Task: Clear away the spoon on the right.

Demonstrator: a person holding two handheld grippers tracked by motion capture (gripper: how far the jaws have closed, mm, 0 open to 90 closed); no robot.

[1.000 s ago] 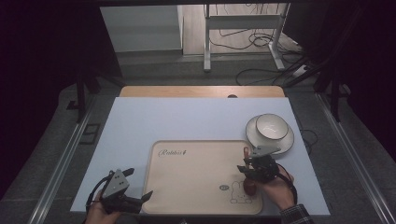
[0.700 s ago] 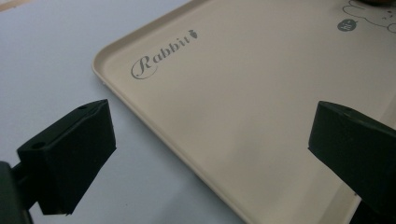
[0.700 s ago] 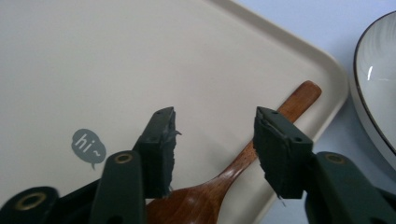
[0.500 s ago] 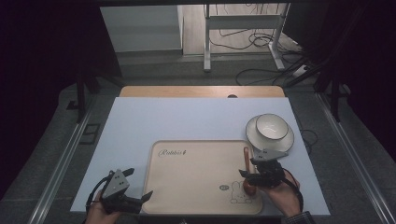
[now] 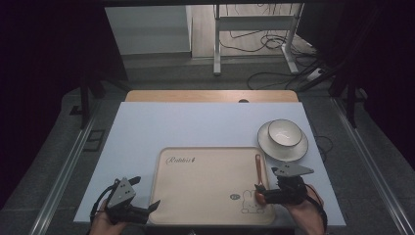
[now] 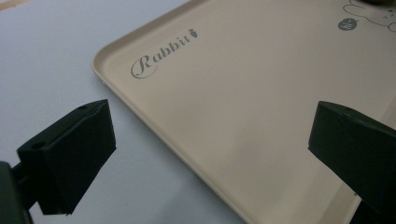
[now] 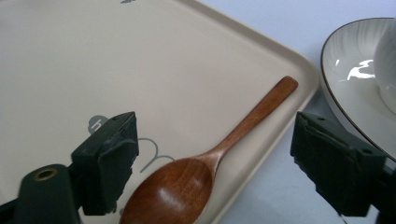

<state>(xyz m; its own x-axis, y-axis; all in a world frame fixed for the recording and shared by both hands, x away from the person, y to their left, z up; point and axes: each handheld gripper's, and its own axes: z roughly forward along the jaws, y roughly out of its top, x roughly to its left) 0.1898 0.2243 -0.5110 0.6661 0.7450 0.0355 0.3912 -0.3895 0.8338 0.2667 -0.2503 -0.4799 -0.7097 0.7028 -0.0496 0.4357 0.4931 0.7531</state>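
A brown wooden spoon lies on the beige tray along its right rim, bowl end nearest me. My right gripper hovers at the bowl end of the spoon. Its jaws have just been opening and now stand wide on either side of the spoon without touching it. In the right gripper view the right gripper looks along the handle toward the tray's rim. My left gripper rests open at the tray's near left corner, and in the left gripper view the left gripper has nothing between its jaws.
A white bowl sits on a white plate just beyond the tray's right far corner. The tray carries a "Rabbit" print and a small rabbit drawing. A pale blue mat covers the table.
The right gripper has let go of the spoon and drawn back toward me and slightly right. The spoon now lies on the tray. The left gripper has not moved.
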